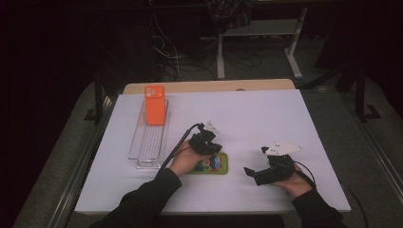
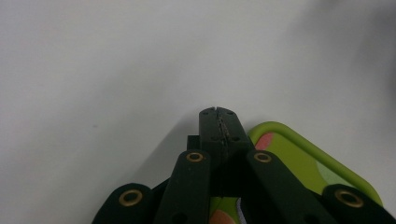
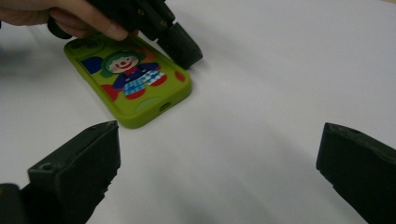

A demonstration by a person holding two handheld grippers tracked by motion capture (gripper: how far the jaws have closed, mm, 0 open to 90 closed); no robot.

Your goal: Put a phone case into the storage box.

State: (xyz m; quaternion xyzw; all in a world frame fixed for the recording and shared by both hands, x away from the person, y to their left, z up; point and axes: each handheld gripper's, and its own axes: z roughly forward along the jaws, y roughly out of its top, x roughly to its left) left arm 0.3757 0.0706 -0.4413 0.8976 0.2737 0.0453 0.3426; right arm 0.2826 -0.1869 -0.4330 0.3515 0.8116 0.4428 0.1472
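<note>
1. While the left claw (image 1: 207, 141) is sitting with its jaws pressed together and holding nothing, tip on the bench (image 1: 285, 114) just beside the green phone case (image 3: 128, 88), it is risking shoving the case sideways rather than gripping it.
2. The case is lying flat at lower centre of the high view; an edge grab could be slipping on it.
3. The right claw (image 3: 219, 172) is waiting with jaws wide apart, near the case, possibly crowding the left.
4. The orange phone case (image 1: 154, 104) is leaning in the clear rack (image 1: 142, 147) at upper left, well apart.
</note>
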